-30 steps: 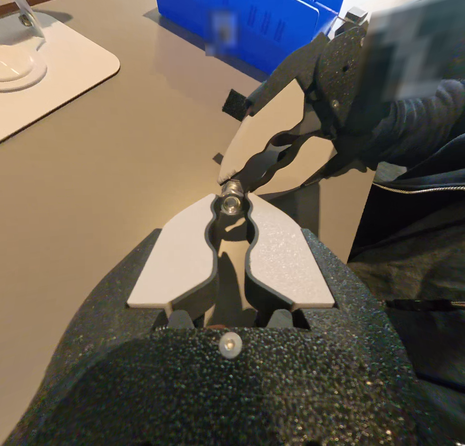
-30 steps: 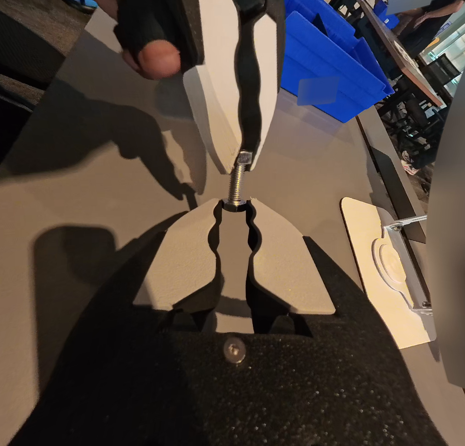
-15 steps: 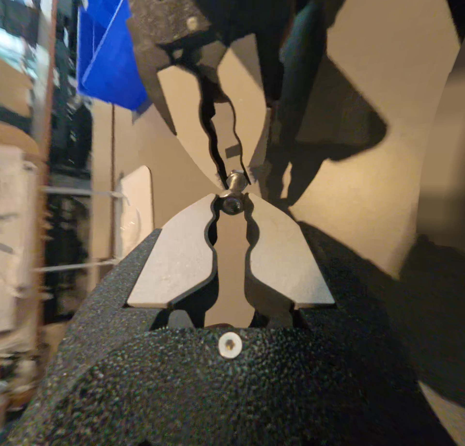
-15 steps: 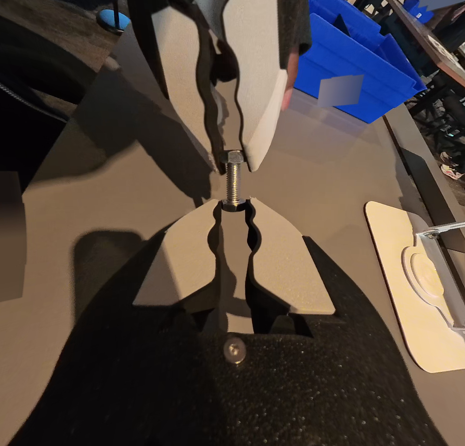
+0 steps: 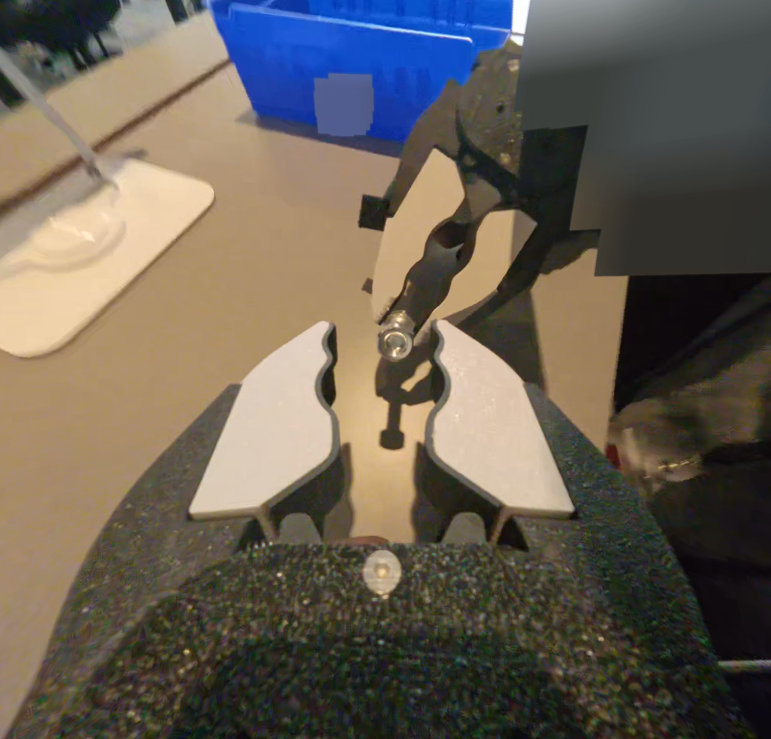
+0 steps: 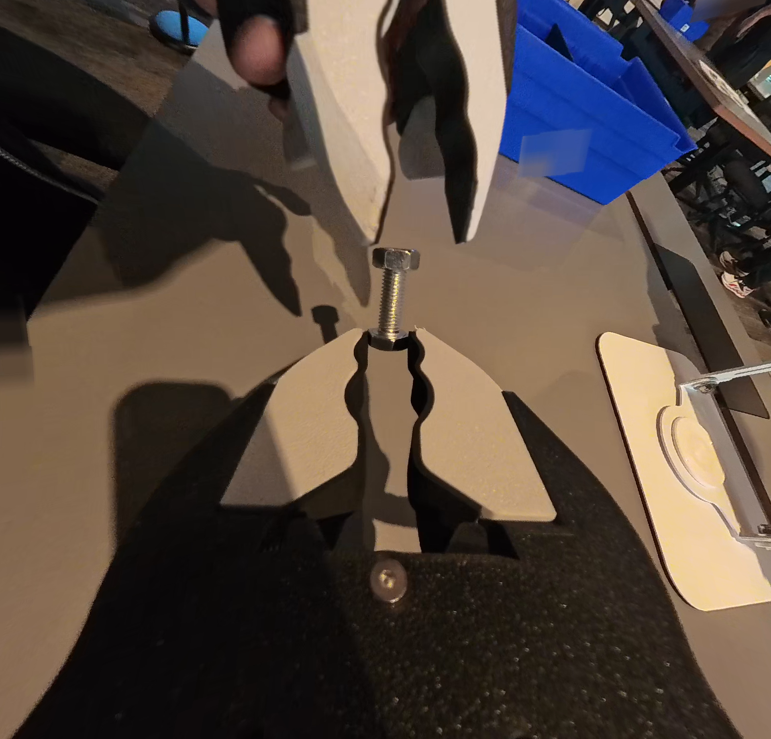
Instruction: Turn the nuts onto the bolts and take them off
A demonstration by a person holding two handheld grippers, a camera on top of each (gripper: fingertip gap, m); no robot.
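Bolt of bright threaded steel with a hex head sits at twelve o'clock of the right claw, which clamps the small steel nut near its end. Left claw gapes apart, head-side. Threading looks barely begun above the tan worktop.

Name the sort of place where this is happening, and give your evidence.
Probably a workshop or lab: blue parts bins stand on a plain tan worktable, more tables and bins show behind in the right wrist view, and a bolt is being worked on.
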